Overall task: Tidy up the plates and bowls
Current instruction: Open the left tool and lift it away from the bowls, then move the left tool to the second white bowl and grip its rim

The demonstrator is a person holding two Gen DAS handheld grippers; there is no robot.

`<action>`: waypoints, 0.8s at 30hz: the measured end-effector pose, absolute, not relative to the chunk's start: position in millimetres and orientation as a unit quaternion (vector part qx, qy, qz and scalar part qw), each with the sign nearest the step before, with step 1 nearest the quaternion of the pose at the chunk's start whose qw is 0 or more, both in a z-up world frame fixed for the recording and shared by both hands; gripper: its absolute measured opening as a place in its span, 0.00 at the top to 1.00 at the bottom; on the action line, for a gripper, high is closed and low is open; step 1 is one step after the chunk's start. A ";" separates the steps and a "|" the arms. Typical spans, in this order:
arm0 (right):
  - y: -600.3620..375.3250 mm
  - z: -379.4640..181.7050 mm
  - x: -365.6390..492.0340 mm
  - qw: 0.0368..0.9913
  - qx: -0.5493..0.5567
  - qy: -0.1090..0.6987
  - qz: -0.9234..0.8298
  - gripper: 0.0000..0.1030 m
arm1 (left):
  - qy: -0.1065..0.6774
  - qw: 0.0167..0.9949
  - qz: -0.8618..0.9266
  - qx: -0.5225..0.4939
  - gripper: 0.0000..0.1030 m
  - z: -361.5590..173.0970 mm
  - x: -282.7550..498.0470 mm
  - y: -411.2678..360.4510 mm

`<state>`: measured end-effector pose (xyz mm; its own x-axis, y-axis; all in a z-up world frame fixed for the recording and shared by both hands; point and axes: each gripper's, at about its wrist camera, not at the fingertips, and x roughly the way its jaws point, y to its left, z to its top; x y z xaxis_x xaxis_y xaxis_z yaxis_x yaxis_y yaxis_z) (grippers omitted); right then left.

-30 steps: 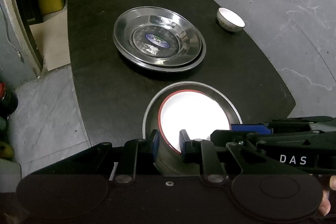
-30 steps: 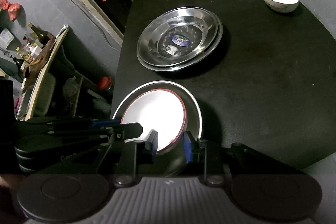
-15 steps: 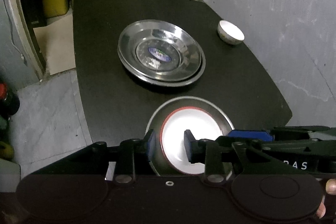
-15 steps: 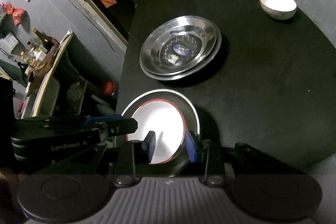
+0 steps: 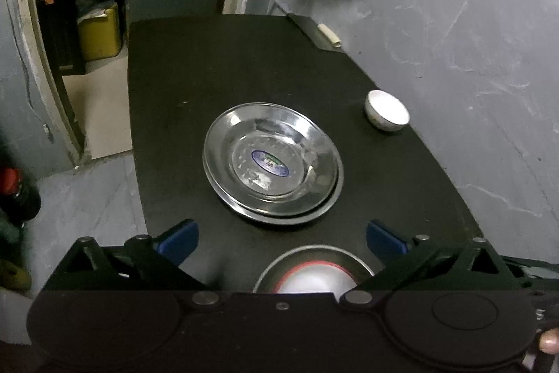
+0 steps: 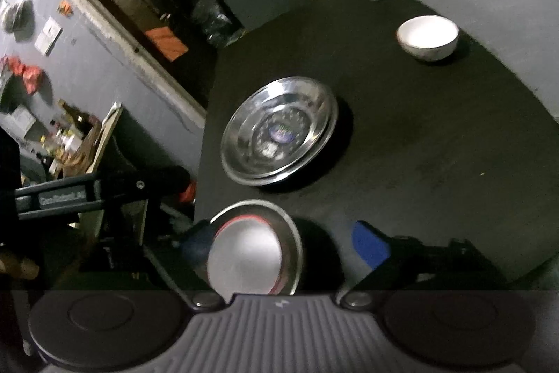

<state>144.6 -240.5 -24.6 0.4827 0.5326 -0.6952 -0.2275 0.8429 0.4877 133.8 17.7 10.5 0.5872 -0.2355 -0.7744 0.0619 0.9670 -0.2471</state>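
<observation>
A white bowl with a red rim [image 5: 311,280] [image 6: 244,254] sits inside a steel dish [image 5: 314,249] [image 6: 293,233] at the near edge of the black table [image 5: 174,114]. Above it hangs my left gripper [image 5: 281,242], its jaws opening wide and its blue pads [image 5: 178,242] clear of the dish. My right gripper [image 6: 283,245] is opening too, one pad [image 6: 370,245] well off the rim to the right. Neither holds anything. A stack of steel plates [image 5: 272,163] [image 6: 279,135] lies mid-table. A small white bowl [image 5: 387,110] [image 6: 428,37] stands at the far right.
A dark flat tool with a pale handle [image 5: 326,35] lies at the table's far corner. A yellow container [image 5: 99,30] and a red-capped bottle [image 5: 14,191] stand on the floor to the left. The left gripper's body [image 6: 70,194] shows beside the table's left edge.
Both grippers were shut on the steel dish's near rim; now both have let go, opened wide and drawn up and back. The dish with its bowl stays on the table.
</observation>
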 end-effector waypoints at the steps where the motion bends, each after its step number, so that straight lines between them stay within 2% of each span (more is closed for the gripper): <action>1: -244.3 -25.1 146.5 0.847 0.173 0.453 0.219 0.03 | 0.449 0.885 -0.081 -0.093 0.01 9.5 138.9 15.2; 12: -288.0 -37.8 190.6 0.864 0.215 0.436 0.132 0.00 | 0.401 0.906 -0.095 -0.098 0.01 16.5 207.3 -16.7; 24: -318.9 -65.2 275.8 0.886 0.197 0.416 0.053 0.00 | 0.427 0.899 -0.094 -0.037 0.01 -17.2 329.1 -81.9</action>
<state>275.8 -318.9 -65.2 0.6485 0.2583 -0.7160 0.0694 0.9167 0.3935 329.1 -81.9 -17.2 0.6178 -0.2004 -0.7604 0.1363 0.9796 -0.1474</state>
